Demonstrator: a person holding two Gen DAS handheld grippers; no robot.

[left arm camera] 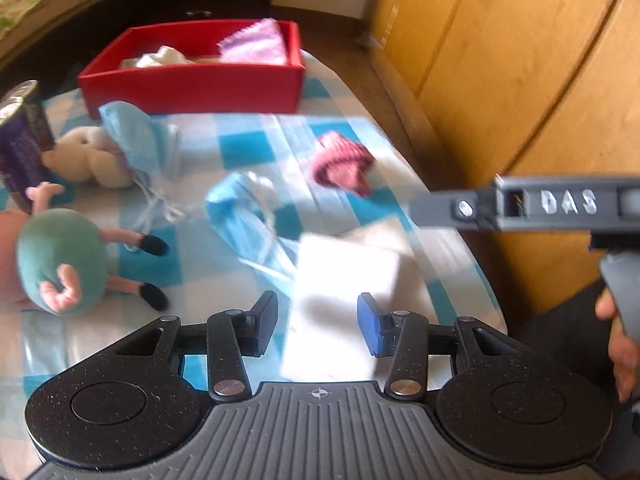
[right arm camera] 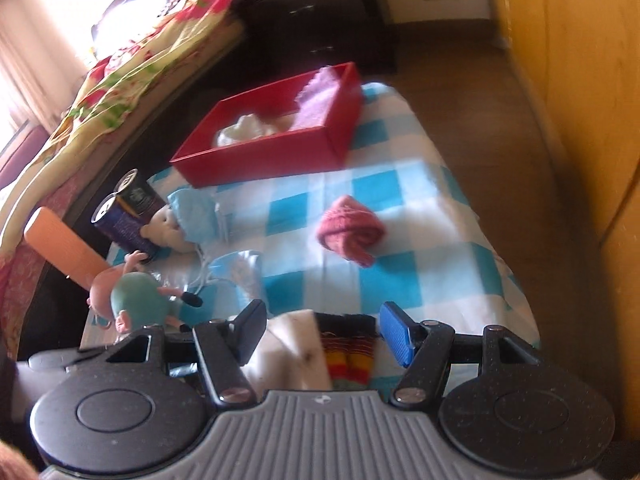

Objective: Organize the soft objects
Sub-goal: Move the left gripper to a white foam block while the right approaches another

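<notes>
Jaws of my left gripper [left arm camera: 318, 326] spread, nothing pinched, white cloth [left arm camera: 340, 292] right below at table's near edge. Right gripper [right arm camera: 320, 330] also spread over striped sock [right arm camera: 350, 354]; red box [left arm camera: 192, 80] sits at far edge.

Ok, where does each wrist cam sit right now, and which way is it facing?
Left wrist: on the left gripper, angled down at the white cloth and masks; jaws open; the right gripper and a hand show at right.
Right wrist: on the right gripper, angled down over a striped sock; jaws open.
Shared: red box, pink hat, cans, plush toys, checked cloth.
</notes>
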